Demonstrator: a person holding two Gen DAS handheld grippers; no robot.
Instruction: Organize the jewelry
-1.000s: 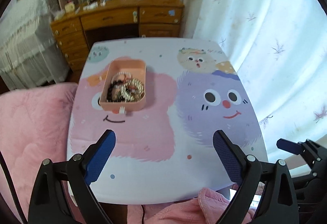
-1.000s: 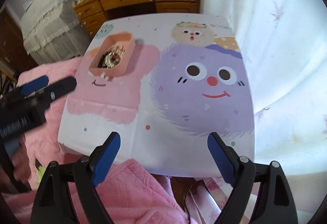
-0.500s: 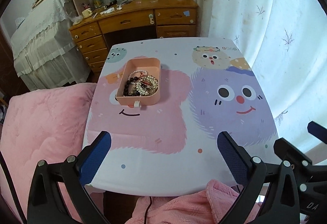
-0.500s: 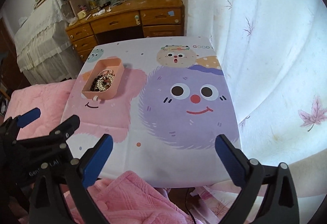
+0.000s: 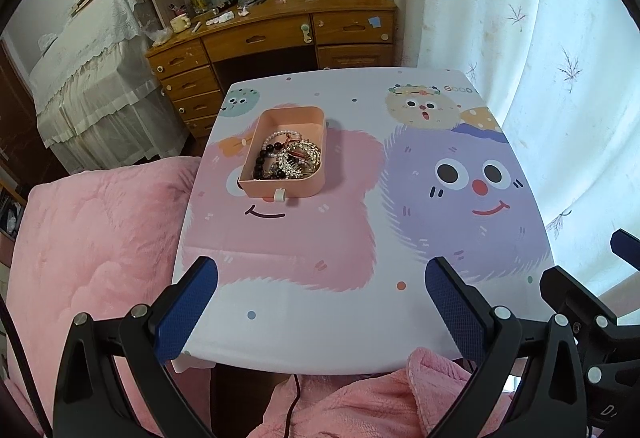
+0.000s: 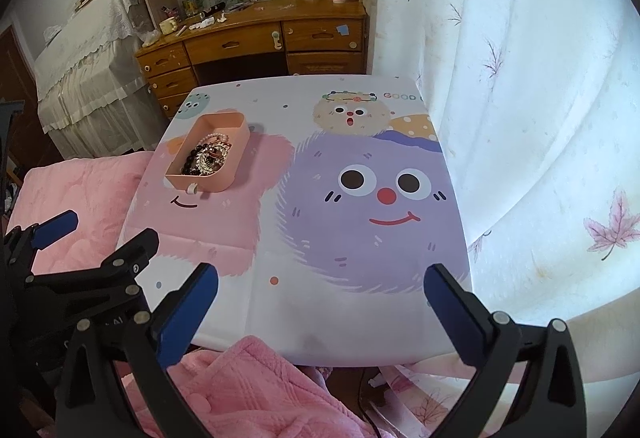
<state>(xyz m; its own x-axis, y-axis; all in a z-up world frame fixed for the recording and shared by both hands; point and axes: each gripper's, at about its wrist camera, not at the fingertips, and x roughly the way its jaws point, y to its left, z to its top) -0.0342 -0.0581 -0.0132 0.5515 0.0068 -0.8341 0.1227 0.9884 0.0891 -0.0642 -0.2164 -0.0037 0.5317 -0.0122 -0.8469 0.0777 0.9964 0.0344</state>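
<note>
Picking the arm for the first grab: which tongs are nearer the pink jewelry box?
Left. The left tongs hang open over the table's near edge, the pink jewelry box just ahead. The right tongs, open too, sit further right, box ahead-left.

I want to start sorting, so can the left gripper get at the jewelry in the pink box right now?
Probably yes. The left gripper is open and empty, the pink box has no lid, and only bare tabletop lies between them. The jewelry is tangled, though.

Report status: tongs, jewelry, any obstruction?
Left tongs and right tongs open, empty, at table's near edge. Jewelry heaped in pink tray, far left. Nothing in the way.
</note>
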